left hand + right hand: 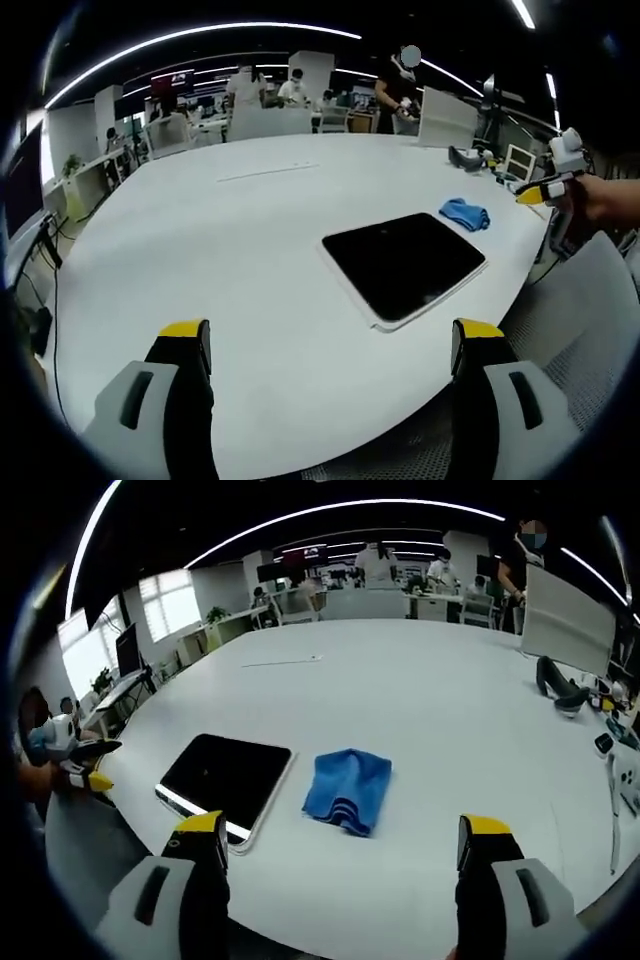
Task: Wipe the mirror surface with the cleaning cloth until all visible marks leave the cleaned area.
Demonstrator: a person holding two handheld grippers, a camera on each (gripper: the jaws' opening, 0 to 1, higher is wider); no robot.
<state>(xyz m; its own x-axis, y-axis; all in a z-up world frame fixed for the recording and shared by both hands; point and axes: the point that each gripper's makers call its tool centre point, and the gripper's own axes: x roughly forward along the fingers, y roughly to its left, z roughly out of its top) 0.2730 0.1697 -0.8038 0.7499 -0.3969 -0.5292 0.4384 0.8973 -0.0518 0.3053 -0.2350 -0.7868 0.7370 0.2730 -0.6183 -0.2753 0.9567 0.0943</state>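
Office desks and standing people fill the background beyond a broad white table (250,250). On it lies the mirror (226,777), a dark flat slab with a pale edge, near the table's front rim. The cloth (348,788), blue and folded, lies just beside the mirror, apart from it by a narrow strip of table; in the left gripper view the cloth (465,214) sits past the mirror's (403,263) far corner.

Both tongs hover off the table. The left tongs (330,345) stand wide apart with nothing between them, aimed at the table short of the mirror. The right tongs (342,840) are likewise spread wide and bare, with the cloth straight ahead between their lines. The left gripper also appears in the right gripper view, held in a hand beside the mirror, off the table's rim (85,777); the right one shows in the left gripper view beyond the cloth (545,190).

Wiping has not begun: the step in hand looks like the reach for the cloth. Next, the right tongs should come down over the cloth, close on a fold, and carry it onto the mirror. Marks on the glass are hard to make out at this angle, perhaps faint smears.
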